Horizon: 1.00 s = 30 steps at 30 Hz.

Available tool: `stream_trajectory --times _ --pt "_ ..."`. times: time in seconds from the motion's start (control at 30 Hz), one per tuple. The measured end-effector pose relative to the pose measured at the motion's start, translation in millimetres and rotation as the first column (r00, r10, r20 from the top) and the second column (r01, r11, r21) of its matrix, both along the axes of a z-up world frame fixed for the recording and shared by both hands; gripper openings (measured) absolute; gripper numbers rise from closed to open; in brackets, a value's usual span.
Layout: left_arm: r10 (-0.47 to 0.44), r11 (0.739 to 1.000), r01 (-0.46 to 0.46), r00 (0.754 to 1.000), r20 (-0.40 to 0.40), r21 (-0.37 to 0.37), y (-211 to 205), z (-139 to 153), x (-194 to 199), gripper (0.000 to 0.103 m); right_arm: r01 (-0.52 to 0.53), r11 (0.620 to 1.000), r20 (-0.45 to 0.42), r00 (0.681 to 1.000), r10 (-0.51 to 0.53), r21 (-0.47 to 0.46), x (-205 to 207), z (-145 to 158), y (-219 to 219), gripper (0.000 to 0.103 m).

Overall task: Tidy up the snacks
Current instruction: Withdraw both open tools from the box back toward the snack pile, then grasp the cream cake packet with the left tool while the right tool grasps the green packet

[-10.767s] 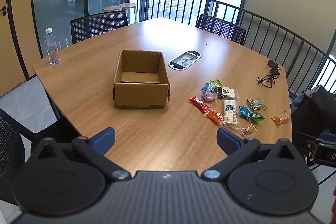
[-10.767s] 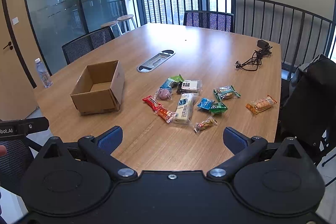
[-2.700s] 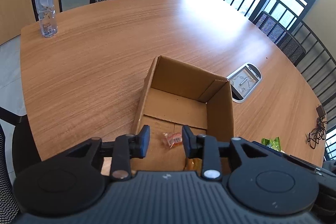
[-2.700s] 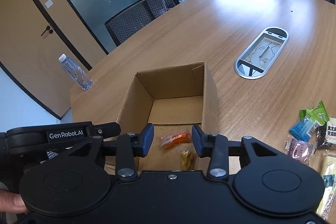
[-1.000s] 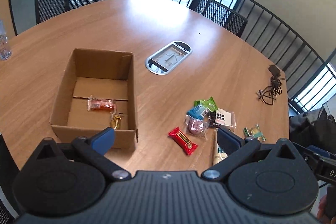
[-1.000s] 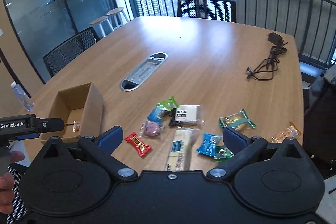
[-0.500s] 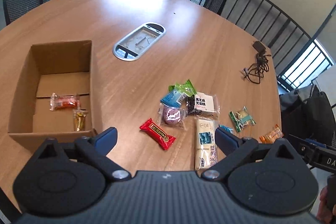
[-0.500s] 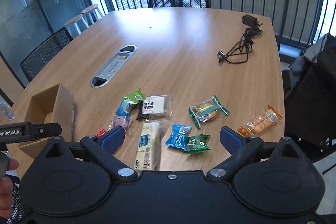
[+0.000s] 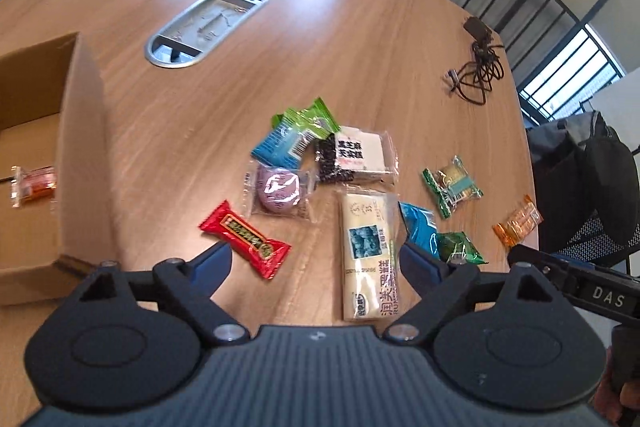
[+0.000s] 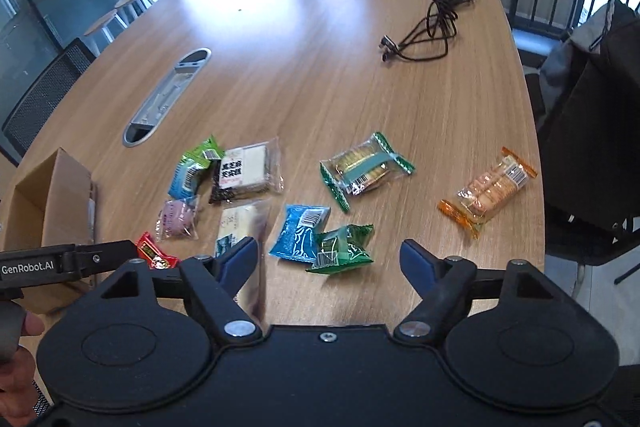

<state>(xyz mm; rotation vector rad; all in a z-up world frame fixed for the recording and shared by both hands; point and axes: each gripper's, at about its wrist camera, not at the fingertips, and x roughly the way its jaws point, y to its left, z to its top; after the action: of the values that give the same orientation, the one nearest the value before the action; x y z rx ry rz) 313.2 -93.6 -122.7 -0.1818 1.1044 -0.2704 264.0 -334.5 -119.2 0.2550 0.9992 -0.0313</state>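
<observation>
Several snack packets lie in a loose group on the wooden table (image 9: pixel 360 39). My left gripper (image 9: pixel 314 263) is open and empty, just above a red candy bar (image 9: pixel 245 239) and a long cream cracker pack (image 9: pixel 368 259). My right gripper (image 10: pixel 330 259) is open and empty, over a blue packet (image 10: pixel 301 231) and a green packet (image 10: pixel 342 249). The cardboard box (image 9: pixel 44 131) stands at the left with an orange snack (image 9: pixel 34 183) inside. It also shows in the right wrist view (image 10: pixel 52 199).
A purple bun pack (image 9: pixel 280 189), a black-and-white pack (image 9: pixel 356 155), a green cracker pack (image 10: pixel 366 167) and an orange biscuit pack (image 10: pixel 488 189) lie nearby. A metal cable hatch (image 9: pixel 208 25) and a black charger cable (image 10: pixel 432 23) lie farther back. A chair with a dark bag (image 10: pixel 592 131) stands at the right.
Both grippers have moved away from the box and lower toward the snack group, which now looks larger. Both stay open and empty.
</observation>
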Motion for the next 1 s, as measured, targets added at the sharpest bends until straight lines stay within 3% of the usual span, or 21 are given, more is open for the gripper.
stream_trajectory --times 0.23,0.5,0.77,0.93,1.0 --pt "-0.065 0.998 0.065 0.997 -0.044 -0.012 -24.7 -23.8 20.2 0.081 0.030 0.999 -0.049 0.998 -0.029 0.011 15.5 -23.4 -5.2 0.068" --pt "-0.124 0.992 0.123 0.988 -0.092 -0.017 -48.9 -52.4 33.8 0.080 0.048 0.999 -0.087 0.995 -0.047 0.008 30.0 -50.5 -2.8 0.062" --pt "-0.142 0.990 0.144 0.979 -0.143 0.002 -62.5 -70.6 44.1 0.070 0.041 0.999 -0.123 0.992 -0.038 0.023 41.1 -69.5 0.0 0.053" --pt "-0.138 0.990 0.142 0.979 -0.150 0.020 -63.3 -74.5 42.9 0.064 0.018 0.999 -0.124 0.992 -0.015 0.027 44.7 -73.9 5.2 0.052" --pt "-0.136 0.989 0.142 0.980 -0.147 0.031 -64.8 -74.5 42.0 0.061 0.008 1.000 -0.130 0.991 -0.004 0.024 44.8 -76.2 7.1 0.045"
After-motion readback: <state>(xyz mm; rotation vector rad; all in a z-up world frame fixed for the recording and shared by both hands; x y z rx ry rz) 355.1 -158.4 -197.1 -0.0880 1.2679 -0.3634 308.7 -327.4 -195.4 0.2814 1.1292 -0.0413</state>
